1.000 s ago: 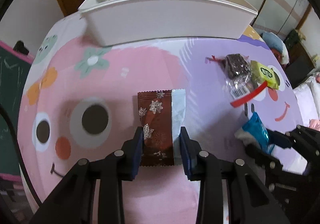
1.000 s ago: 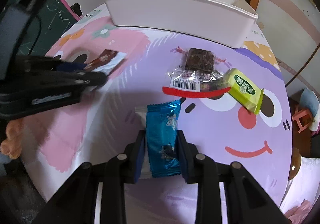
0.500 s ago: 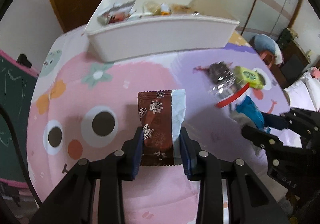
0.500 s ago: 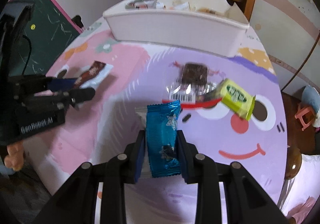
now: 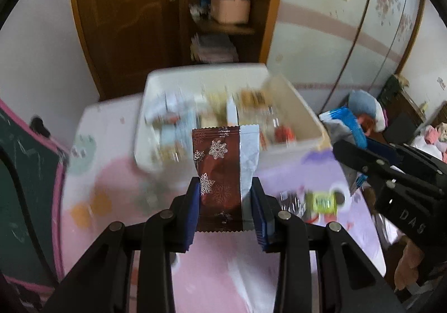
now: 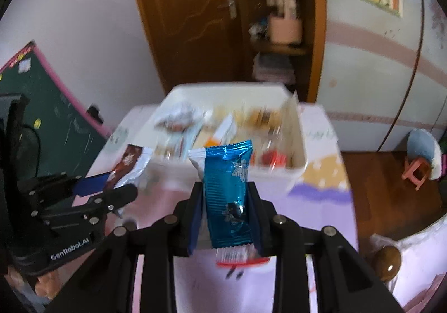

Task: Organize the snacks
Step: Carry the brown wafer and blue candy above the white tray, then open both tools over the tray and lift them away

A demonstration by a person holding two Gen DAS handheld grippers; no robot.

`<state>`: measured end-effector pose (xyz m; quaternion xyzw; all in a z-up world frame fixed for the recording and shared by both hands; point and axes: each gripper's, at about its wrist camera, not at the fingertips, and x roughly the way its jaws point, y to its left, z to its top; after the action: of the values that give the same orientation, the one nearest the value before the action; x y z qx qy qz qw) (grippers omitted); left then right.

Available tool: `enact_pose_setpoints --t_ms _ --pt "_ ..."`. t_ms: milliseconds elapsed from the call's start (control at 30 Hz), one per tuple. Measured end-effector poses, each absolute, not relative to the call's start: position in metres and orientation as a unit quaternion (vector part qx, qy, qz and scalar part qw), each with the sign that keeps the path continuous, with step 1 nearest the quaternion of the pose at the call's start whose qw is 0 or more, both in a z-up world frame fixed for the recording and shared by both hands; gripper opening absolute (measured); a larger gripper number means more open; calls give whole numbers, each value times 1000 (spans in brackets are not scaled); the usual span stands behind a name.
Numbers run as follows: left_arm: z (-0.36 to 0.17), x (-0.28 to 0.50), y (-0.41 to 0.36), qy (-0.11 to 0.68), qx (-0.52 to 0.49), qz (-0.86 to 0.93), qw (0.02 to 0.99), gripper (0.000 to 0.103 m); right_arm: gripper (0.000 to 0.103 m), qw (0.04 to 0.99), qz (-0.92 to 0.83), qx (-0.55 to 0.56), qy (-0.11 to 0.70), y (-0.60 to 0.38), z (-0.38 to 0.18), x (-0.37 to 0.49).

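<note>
Both grippers have risen off the table since a second ago, the left gripper (image 5: 225,198) clamping the brown snowflake packet (image 5: 220,173), the right gripper (image 6: 225,201) the blue packet (image 6: 227,190), toward the snack-filled white bin (image 5: 304,142) at twelve o'clock.

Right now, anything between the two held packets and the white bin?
Nothing visible. The left gripper holds the brown snowflake packet, the right gripper the blue packet, both lifted; the white bin sits open-topped straight ahead, with snacks already inside.

left gripper (image 6: 111,187): "GenRobot.AI" | right gripper (image 5: 360,162): possibly "DAS", cut off
</note>
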<state>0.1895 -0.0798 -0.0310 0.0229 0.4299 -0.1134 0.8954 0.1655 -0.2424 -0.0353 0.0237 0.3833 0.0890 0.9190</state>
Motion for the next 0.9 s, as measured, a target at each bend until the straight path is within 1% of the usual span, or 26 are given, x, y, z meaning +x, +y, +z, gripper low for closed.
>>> enact_pose_setpoints --t_ms 200,333,500,600,633,667,700,733,800,900 --pt "8 233 -81 395 29 -90 914 33 30 936 76 51 341 -244 14 204" --pt "28 260 -81 379 14 -90 921 33 30 942 67 55 324 -240 31 224" --pt "29 286 -87 374 29 -78 924 33 31 938 55 51 339 -234 28 255" --pt "11 300 -94 383 62 -63 920 35 32 928 48 45 368 -232 10 272" --pt "4 303 -98 381 84 -48 919 43 33 924 50 44 378 -232 3 277" --pt "-3 305 -100 381 101 -37 918 53 37 918 53 42 390 -232 -4 280" --pt "-10 305 -102 381 115 -26 917 80 40 913 57 39 402 -232 -12 284" --pt "-14 304 -102 377 120 -23 918 95 42 910 59 37 408 -233 -18 284" --pt "-17 300 -101 363 125 -20 923 95 48 906 53 28 420 -233 -32 283" --pt "-25 298 -101 370 132 -14 920 95 52 901 50 40 430 -236 -46 279"
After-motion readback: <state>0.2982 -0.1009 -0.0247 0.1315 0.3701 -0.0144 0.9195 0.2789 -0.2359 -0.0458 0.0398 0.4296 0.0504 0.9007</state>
